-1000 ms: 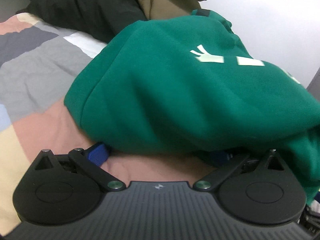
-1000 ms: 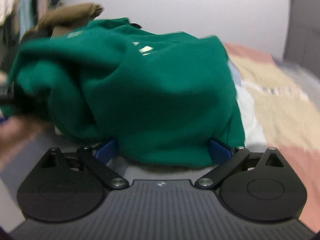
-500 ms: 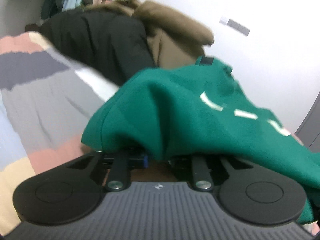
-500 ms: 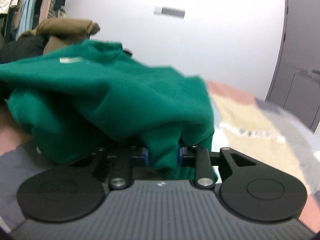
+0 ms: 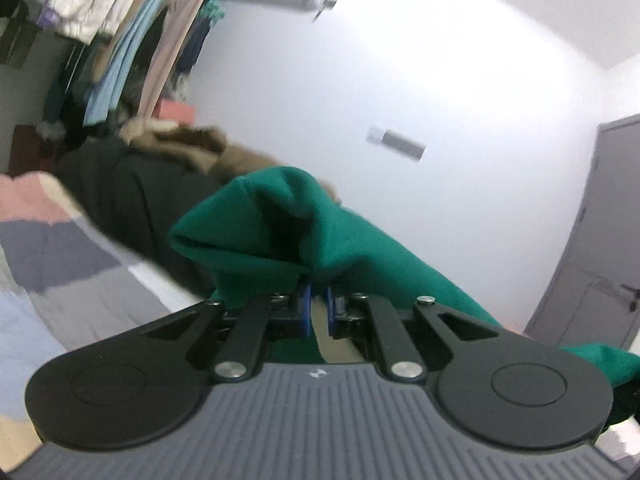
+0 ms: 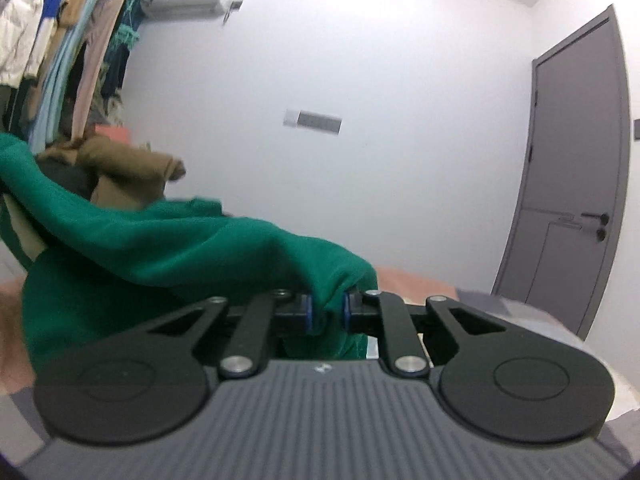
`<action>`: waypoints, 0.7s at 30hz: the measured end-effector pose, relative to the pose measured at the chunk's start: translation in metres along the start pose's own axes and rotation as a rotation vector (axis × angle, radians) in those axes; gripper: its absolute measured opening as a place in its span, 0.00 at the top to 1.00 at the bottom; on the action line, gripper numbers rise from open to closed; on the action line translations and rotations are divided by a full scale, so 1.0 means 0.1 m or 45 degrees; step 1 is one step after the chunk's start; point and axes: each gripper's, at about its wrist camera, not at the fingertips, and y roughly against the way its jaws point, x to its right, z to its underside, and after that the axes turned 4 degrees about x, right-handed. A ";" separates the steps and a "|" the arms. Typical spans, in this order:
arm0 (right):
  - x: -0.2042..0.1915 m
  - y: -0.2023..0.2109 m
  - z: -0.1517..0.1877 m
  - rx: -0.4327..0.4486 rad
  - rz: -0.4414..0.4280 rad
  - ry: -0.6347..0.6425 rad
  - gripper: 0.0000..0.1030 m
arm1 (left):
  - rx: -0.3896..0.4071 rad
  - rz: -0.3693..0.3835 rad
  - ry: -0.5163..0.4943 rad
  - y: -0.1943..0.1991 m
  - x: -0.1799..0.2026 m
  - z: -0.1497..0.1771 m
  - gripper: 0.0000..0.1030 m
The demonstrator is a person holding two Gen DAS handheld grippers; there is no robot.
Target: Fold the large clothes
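1. Grip first: left gripper (image 5: 318, 306) is clenched on a bunched bit of green sweatshirt (image 5: 280, 224); blue pads (image 5: 307, 310) are nearly together, so little cloth sits between them. Risk: thin pinch slips out under the garment's weight.
2. Right gripper (image 6: 327, 314) is clamped on a thicker wad of sweatshirt (image 6: 180, 248), fabric bulging between the pads (image 6: 307, 314). Risk: it holds several layers, not one edge, so the fold comes out lumpy.
3. Sweatshirt is lifted, hanging between the two grippers above the bed (image 5: 60, 248), sagging in the middle in the right view. Risk: uneven height or pull twists it; a hidden sleeve could trail and get trapped under the fold.
4. Bed quilt below is blurred; how high the hem hangs, cannot tell. Risk: dragging cloth rucks up when laid down.
5. Just behind: black garment (image 5: 116, 196) and brown garment (image 6: 128, 172) piled on the bed. Risk: swinging the sweatshirt that way lands it on the pile.
6. Far: hanging clothes (image 5: 120, 40), wall, door (image 6: 572, 176). Well apart, no likely snag.
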 end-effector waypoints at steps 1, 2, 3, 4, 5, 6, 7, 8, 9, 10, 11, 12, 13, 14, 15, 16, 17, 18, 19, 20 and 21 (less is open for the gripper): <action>0.04 0.10 -0.04 0.018 0.002 -0.009 0.86 | 0.016 0.016 -0.004 0.15 0.01 -0.05 0.92; 0.08 0.19 -0.08 0.033 0.000 -0.019 0.86 | 0.028 0.032 -0.013 0.30 0.02 -0.09 0.92; 0.10 0.28 -0.09 0.044 -0.003 -0.029 0.86 | 0.043 0.044 -0.023 0.45 0.02 -0.12 1.00; 0.10 0.33 -0.11 0.049 -0.008 -0.038 0.86 | 0.083 0.047 -0.034 0.60 0.03 -0.16 1.00; 0.11 0.39 -0.14 0.055 -0.011 -0.042 0.86 | 0.130 0.051 -0.050 0.77 0.03 -0.21 1.00; 0.12 0.45 -0.16 0.057 -0.015 -0.048 0.86 | 0.163 0.047 -0.058 0.89 0.04 -0.28 1.00; 0.14 0.47 -0.17 0.048 -0.024 -0.063 0.86 | 0.172 0.047 -0.050 0.94 0.03 -0.32 1.00; 0.15 0.47 -0.17 0.027 -0.036 -0.087 0.86 | 0.151 0.061 -0.037 0.98 0.01 -0.36 1.00; 0.14 0.43 -0.17 -0.001 -0.057 -0.108 0.86 | 0.114 0.066 -0.024 0.97 -0.01 -0.37 1.00; 0.16 0.41 -0.16 -0.029 -0.076 -0.118 0.86 | 0.076 0.061 -0.007 0.95 -0.03 -0.36 1.00; 0.15 0.34 -0.13 -0.070 -0.093 -0.120 0.86 | 0.032 0.063 0.009 0.94 -0.05 -0.33 1.00; 0.13 0.28 -0.11 -0.114 -0.109 -0.124 0.86 | -0.028 0.069 0.023 0.89 -0.07 -0.29 1.00; 0.13 0.22 -0.07 -0.152 -0.116 -0.142 0.85 | -0.095 0.073 0.038 0.83 -0.09 -0.24 1.00; 0.14 0.15 -0.03 -0.186 -0.121 -0.170 0.85 | -0.162 0.074 0.056 0.77 -0.09 -0.17 1.00; 0.17 0.11 0.01 -0.218 -0.131 -0.199 0.85 | -0.218 0.077 0.077 0.72 -0.10 -0.11 1.00; 0.21 0.03 0.06 -0.252 -0.141 -0.240 0.85 | -0.283 0.095 0.103 0.68 -0.10 -0.05 1.00; 0.26 -0.03 0.09 -0.276 -0.150 -0.281 0.84 | -0.328 0.113 0.121 0.65 -0.10 0.00 0.99; 0.28 -0.09 0.12 -0.300 -0.164 -0.315 0.83 | -0.372 0.134 0.135 0.63 -0.09 0.06 0.99; 0.28 -0.12 0.15 -0.318 -0.171 -0.339 0.82 | -0.410 0.157 0.142 0.62 -0.07 0.10 0.99; 0.30 -0.16 0.18 -0.339 -0.175 -0.366 0.81 | -0.438 0.169 0.146 0.64 -0.05 0.18 0.99; 0.33 -0.22 0.23 -0.364 -0.179 -0.400 0.81 | -0.469 0.179 0.154 0.63 -0.04 0.21 0.99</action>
